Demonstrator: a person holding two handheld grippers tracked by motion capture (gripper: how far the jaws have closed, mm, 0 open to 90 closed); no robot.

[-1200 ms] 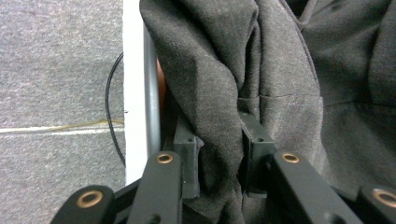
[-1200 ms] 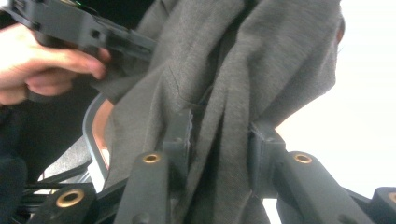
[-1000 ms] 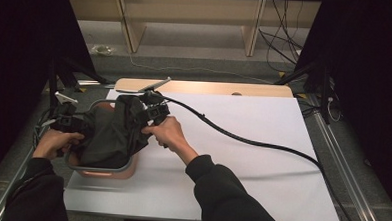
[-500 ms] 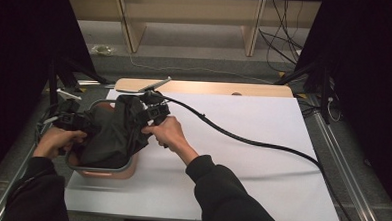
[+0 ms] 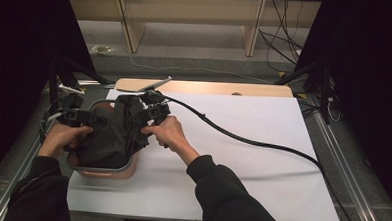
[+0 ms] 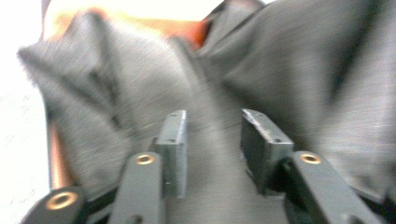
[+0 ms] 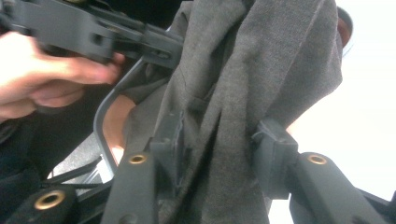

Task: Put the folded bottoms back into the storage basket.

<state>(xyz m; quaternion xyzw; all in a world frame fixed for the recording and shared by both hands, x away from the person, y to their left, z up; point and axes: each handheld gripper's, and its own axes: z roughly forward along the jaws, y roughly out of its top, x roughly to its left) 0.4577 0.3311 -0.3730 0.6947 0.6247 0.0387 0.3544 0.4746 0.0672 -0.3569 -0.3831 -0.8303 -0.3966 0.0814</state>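
Right gripper (image 7: 217, 154) astride grey cloth (image 7: 252, 70) (bunched), basin (image 5: 101, 170)

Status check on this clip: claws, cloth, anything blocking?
Left claw open, cloth between jaws. Right claw open around a fold. Grey cloth bunched in orange tub. Nothing blocking.

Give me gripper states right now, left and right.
Left gripper: jaws apart, pressed against the grey cloth in the basin, not clamped.
Right gripper: jaws apart with a fold of the cloth between them, not pinched shut.
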